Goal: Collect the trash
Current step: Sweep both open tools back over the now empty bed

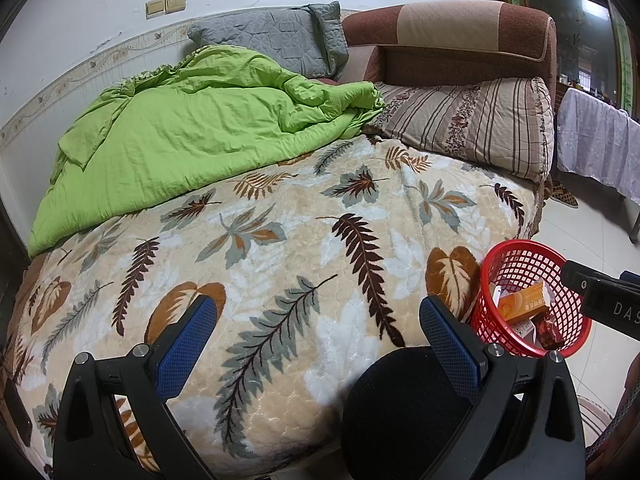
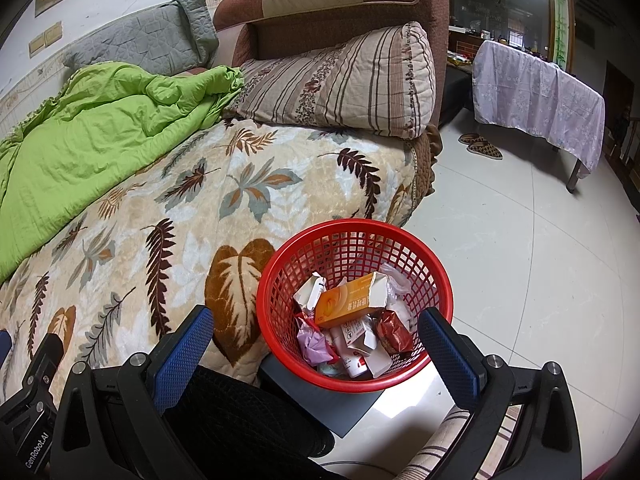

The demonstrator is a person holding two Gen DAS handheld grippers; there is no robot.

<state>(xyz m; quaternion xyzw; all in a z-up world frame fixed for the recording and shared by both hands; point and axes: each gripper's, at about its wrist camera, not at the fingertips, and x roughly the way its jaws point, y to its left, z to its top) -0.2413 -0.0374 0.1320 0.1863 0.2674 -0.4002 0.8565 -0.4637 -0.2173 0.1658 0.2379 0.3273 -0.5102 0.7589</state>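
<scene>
Orange box [image 2: 352,300] hides trash beneath it.

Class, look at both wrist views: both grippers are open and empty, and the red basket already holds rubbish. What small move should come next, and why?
Probably pan the left gripper slowly across the leaf-patterned blanket to search. Its jaws are open and empty, as are the right gripper's; the red basket already holds the orange box and wrappers, and no loose trash shows on the bed.
</scene>
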